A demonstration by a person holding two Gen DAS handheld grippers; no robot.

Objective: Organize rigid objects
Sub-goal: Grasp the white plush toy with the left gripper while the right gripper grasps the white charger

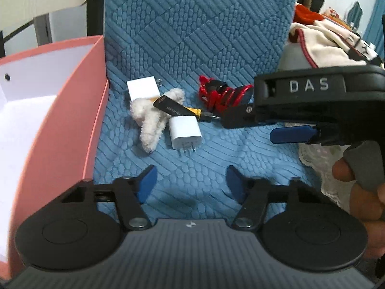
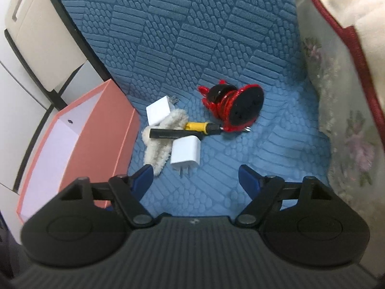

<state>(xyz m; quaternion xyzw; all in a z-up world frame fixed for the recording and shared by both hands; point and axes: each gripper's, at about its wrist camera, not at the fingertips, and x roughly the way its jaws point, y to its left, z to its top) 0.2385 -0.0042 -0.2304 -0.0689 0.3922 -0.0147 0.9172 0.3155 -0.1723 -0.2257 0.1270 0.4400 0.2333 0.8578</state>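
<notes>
**Both grippers open above a small heap on the blue cushion**

Left wrist view: a little heap lies on the blue quilted cushion (image 1: pixel 192 36), ahead of the left gripper (image 1: pixel 191 183), whose blue fingertips stand apart with only bare cushion between them. Nearest, just beyond the fingertips and slightly left of their gap, is a white charger (image 1: pixel 184 133) with its prongs pointing back toward the gripper. A fluffy white clip (image 1: pixel 150 125) touches its left side. A screwdriver (image 1: pixel 179 110) with a black and yellow handle lies across the clip and the top edge of the charger. Further out to the left sits a second white plug (image 1: pixel 142 89), partly under the clip. Further out to the right is a red cord reel (image 1: pixel 220 94).

The right gripper (image 1: pixel 272 130) reaches in from the right, tilted downward, one blue fingertip showing beside the screwdriver's tip; a hand (image 1: pixel 361 187) holds its handle at the right edge.

From the right wrist view, the right gripper (image 2: pixel 196 180) is open too, fingertips wide apart over empty cushion, the charger (image 2: pixel 185 154) just ahead of its left finger and the reel (image 2: pixel 233 106) further ahead. A pink box (image 2: pixel 96 130) with a white inside stands open, left of both grippers. A floral cover (image 2: pixel 349 132) lies off to the right.
</notes>
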